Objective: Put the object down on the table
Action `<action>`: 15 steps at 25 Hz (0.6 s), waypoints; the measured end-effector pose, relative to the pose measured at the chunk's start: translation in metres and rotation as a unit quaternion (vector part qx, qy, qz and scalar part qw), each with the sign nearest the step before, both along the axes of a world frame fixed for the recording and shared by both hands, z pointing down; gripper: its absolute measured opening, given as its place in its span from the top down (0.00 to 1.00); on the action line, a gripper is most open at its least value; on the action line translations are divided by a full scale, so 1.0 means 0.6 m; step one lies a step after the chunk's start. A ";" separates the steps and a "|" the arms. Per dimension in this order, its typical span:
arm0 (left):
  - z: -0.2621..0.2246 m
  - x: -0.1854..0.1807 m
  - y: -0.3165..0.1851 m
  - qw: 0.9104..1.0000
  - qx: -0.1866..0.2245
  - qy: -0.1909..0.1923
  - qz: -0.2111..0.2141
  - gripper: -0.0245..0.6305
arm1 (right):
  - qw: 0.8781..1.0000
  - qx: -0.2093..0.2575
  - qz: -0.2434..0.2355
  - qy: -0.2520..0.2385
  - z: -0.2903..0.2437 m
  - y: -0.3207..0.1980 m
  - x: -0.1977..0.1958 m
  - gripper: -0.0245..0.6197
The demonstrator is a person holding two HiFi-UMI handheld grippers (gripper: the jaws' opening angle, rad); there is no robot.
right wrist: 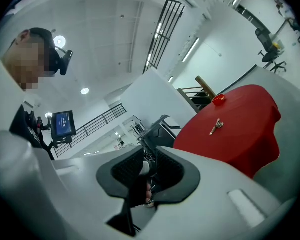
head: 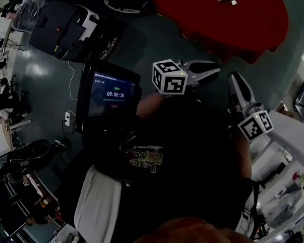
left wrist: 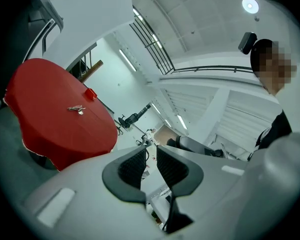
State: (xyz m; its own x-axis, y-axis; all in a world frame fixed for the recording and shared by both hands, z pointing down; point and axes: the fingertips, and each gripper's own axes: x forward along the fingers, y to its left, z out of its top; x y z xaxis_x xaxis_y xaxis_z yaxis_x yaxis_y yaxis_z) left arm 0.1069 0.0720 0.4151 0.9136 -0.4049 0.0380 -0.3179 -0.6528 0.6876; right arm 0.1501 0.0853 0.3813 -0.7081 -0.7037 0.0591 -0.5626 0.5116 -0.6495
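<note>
Though half-hidden, object [right wrist: 144, 168] in R gripper [right wrist: 148, 171].

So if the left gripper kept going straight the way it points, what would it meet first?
Most likely the right gripper: the left gripper points across toward its tip, not at the red table, which lies off to one side. Depth is unclear.

In the right tool [right wrist: 148, 156], the object [right wrist: 144, 167] is too hidden to identify.

Red table [head: 253, 24], black-and-white checked marker cube [head: 169, 77], grey-green floor [head: 45, 75]
</note>
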 end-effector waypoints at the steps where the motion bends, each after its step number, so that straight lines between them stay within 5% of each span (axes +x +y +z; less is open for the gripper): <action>1: 0.000 -0.005 -0.002 1.000 -0.001 0.000 -0.001 0.85 | 1.000 0.003 0.003 0.001 -0.002 -0.001 -0.002 0.84; 15: -0.016 -0.014 0.005 1.000 0.024 -0.003 0.012 0.85 | 1.000 0.013 0.023 0.000 -0.010 0.005 -0.006 0.90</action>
State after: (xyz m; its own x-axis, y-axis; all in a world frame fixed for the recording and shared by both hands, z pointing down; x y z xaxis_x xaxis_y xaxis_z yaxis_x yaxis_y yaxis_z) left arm 0.0986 0.0749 0.4057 0.9226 -0.3850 0.0239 -0.3059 -0.6926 0.6532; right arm 0.1467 0.0885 0.3754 -0.6754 -0.7363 0.0407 -0.5855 0.5018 -0.6367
